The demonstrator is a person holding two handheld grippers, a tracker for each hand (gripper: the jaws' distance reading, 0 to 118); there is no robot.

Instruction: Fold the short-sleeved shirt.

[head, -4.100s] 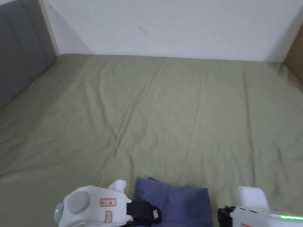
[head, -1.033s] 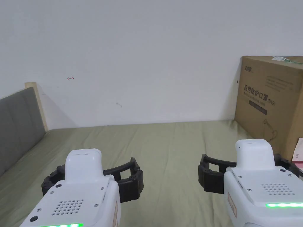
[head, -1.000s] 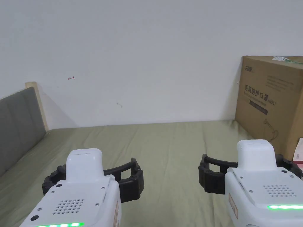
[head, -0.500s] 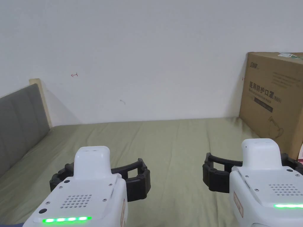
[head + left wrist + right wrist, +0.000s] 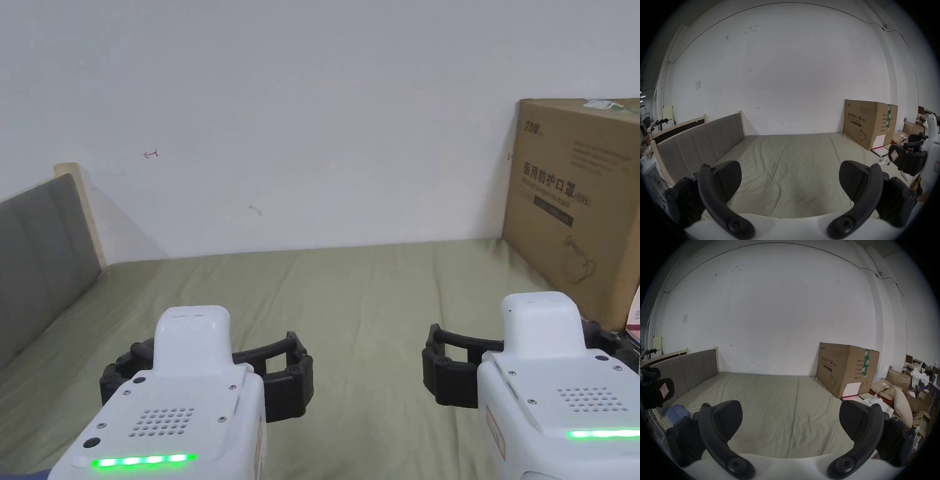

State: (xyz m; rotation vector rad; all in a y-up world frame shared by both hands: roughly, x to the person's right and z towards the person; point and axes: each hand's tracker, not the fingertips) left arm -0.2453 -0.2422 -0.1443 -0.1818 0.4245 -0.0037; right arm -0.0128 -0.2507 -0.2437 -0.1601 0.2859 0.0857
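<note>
Hovering apart over bed (image 5: 375,294): 2 gaping grippers

The head view looks forward and slightly down from behind both grippers, across the bed (image 5: 369,300) toward the white wall (image 5: 312,112); each gripper view sits low between its own jaws, facing the same wall; the left gripper view stands nearer the headboard (image 5: 701,139), the right gripper view nearer the cardboard box (image 5: 847,368); all three share the bed, wall, headboard and box.
</note>
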